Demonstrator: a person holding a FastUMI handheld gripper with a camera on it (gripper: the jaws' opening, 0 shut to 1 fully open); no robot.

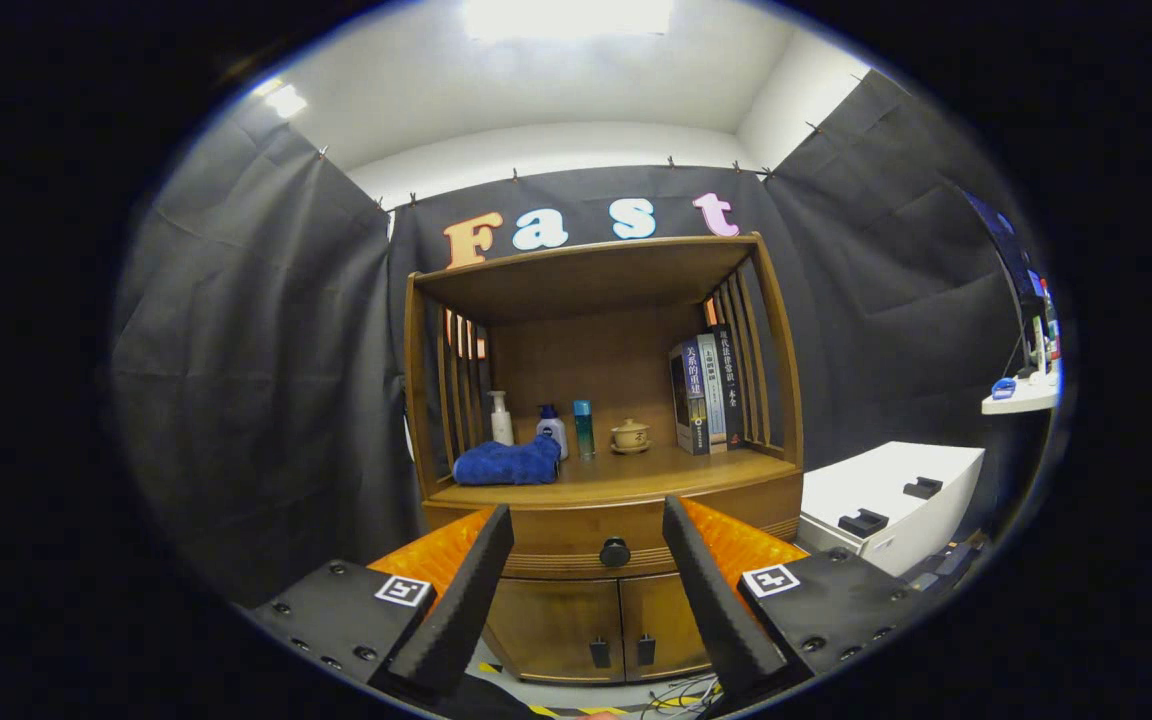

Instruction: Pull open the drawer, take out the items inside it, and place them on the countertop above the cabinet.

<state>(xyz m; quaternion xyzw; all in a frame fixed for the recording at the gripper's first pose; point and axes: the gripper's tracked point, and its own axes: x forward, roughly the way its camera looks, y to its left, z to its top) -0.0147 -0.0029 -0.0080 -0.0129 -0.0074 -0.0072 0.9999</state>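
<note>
- I am holding my tongs (588,530) out toward the wooden cabinet (604,450), which is sitting in the middle of the frame.
- My two fingers (476,590) are standing wide apart, and they are holding nothing.
- The drawer (612,545) is sitting shut just under the countertop (656,468), in the lower middle of the frame.
- Its round dark knob (615,552) is showing right in the gap between my fingertips, a little to the right of the middle of that gap.
- The knob is lying straight ahead of me and still apart from my fingers, so I am thinking I need to go forward and a touch right before I close on it.
- The drawer front is running sideways, left to right, so I am guessing the pull has to come straight back toward me.
- I cannot tell what is inside the drawer, because it is shut.
- On the countertop a blue cloth (508,463) is lying at the left, with some bottles (552,428) and a small teacup (630,435) behind it and books (707,392) standing at the right.
- The bare patch of countertop in front of the teacup is looking like a good place for the things later.
- Two small doors (591,625) are sitting below the drawer, and I am thinking I must not grab those handles by mistake.
</note>
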